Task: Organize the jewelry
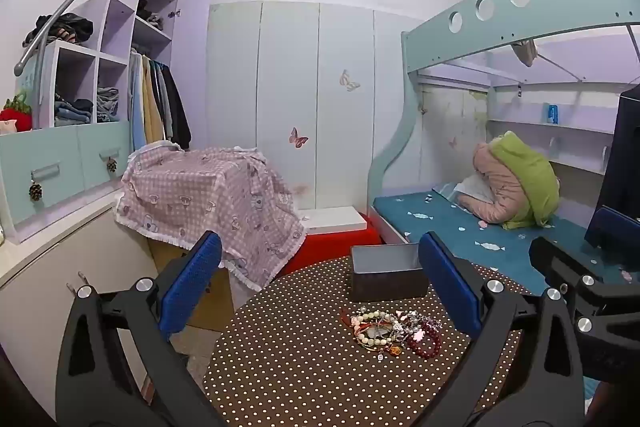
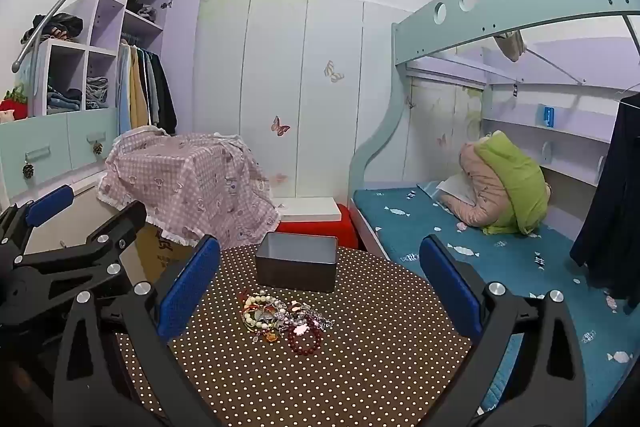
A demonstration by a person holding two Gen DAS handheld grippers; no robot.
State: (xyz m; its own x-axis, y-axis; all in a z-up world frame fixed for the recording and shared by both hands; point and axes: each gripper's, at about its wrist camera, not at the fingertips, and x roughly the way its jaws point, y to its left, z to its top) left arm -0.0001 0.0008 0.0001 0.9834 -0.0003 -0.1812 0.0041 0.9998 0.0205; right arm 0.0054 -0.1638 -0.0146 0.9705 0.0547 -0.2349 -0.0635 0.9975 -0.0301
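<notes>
A tangled pile of bead bracelets [image 1: 394,333] [image 2: 284,319], cream, red and dark red, lies on a round table with a brown polka-dot cloth [image 1: 304,367] [image 2: 360,347]. Just behind the pile stands an open grey metal box [image 1: 388,273] [image 2: 297,261], empty as far as I can see. My left gripper [image 1: 320,287] hangs open above the table's near side, nothing between its blue pads. My right gripper [image 2: 320,285] is also open and empty, level with the pile. Each gripper shows at the edge of the other's view.
A bunk bed with a blue mattress [image 2: 500,259] and a green and pink bundle [image 2: 504,183] stands to the right. On the left are a pink checked cover over a box [image 1: 208,199], a low cabinet [image 1: 48,267] and shelves with clothes. A red stool [image 2: 316,229] is behind the table.
</notes>
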